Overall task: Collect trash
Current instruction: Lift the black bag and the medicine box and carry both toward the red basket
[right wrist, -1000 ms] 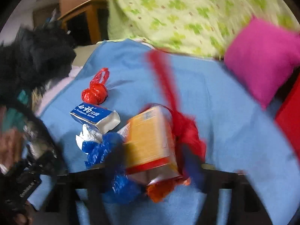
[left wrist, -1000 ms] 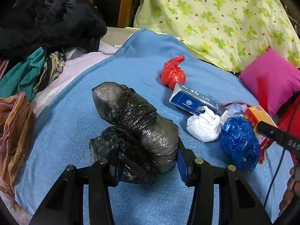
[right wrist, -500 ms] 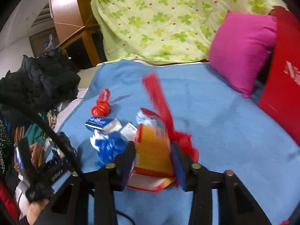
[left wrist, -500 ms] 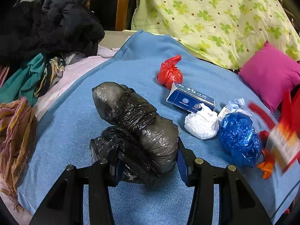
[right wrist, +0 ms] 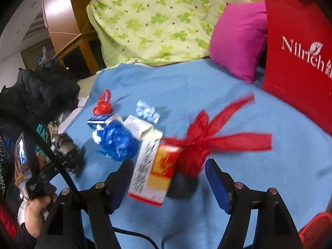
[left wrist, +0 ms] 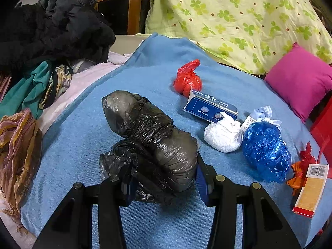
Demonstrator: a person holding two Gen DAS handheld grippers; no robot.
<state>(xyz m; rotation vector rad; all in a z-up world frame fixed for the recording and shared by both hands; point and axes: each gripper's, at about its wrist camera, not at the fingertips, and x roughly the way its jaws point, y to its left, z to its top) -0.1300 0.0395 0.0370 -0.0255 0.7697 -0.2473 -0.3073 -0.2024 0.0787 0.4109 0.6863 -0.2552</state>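
My left gripper (left wrist: 164, 178) is shut on a black plastic trash bag bundle (left wrist: 153, 137) resting on the blue blanket (left wrist: 145, 66). My right gripper (right wrist: 168, 184) is open; an orange and white carton (right wrist: 153, 172) and a red ribbon bag (right wrist: 199, 145) lie loose between its fingers, blurred. The same carton (left wrist: 311, 188) shows at the right edge of the left wrist view. More trash lies on the blanket: a blue bag (left wrist: 267, 149), a white wad (left wrist: 224, 132), a blue box (left wrist: 209, 108) and a red bag (left wrist: 187, 78).
A pink pillow (right wrist: 238, 39) and a red paper bag (right wrist: 298, 51) stand at the right. A green clover quilt (left wrist: 238, 16) lies behind. A pile of dark clothes (left wrist: 51, 31) and scarves (left wrist: 18, 149) fills the left. A wooden cabinet (left wrist: 122, 6) stands at the back.
My right gripper has opened and let go of the orange carton and red bag, which dropped onto the blanket. My left gripper holds the black bag as before.
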